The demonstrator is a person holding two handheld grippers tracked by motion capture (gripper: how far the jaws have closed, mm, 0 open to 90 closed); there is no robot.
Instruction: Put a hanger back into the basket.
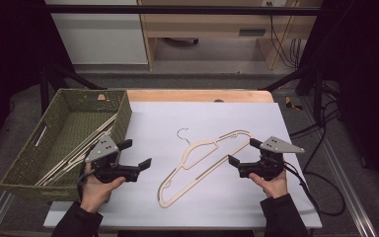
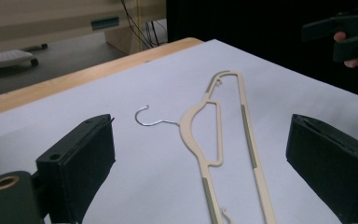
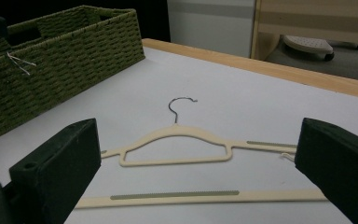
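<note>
1. Currently both grippers hover low over the white sheet [image 1: 237,197] on the table, one on each side of the cream hanger [image 1: 205,163]; nothing sits in either one.
2. Left gripper [image 1: 137,154]: jaws apart, wide; held in the person's left hand [image 1: 96,190], just beside the near right corner of the basket [image 1: 22,168]; its own view looks between the two black jaws at the hanger [image 2: 223,140] on the sheet, pads clear of it.
3. Right gripper [image 1: 242,152]: jaws apart too, wide; held in the right hand [image 1: 275,186] near the sheet's right edge, jaws pointing left toward the hanger's bar end; its view shows the hanger [image 3: 177,149] lying between and beyond the jaws, no contact.
4. Hanger: flat on the sheet, about mid-table, set diagonally in the high view; metal hook [image 1: 182,134] points toward the far side, long bar runs from near left to far right; grey-green grip strips on the bar [image 3: 175,194].
5. Basket: green woven, rectangular, off the sheet's left edge, overhanging the table's left side; more cream hangers [image 1: 76,153] lie inside, leaning along its length; one thin wire hook pokes over its wall in the right gripper view [image 3: 21,65].
6. Wooden table edge [image 1: 197,95] shows past the sheet's far side.
</note>
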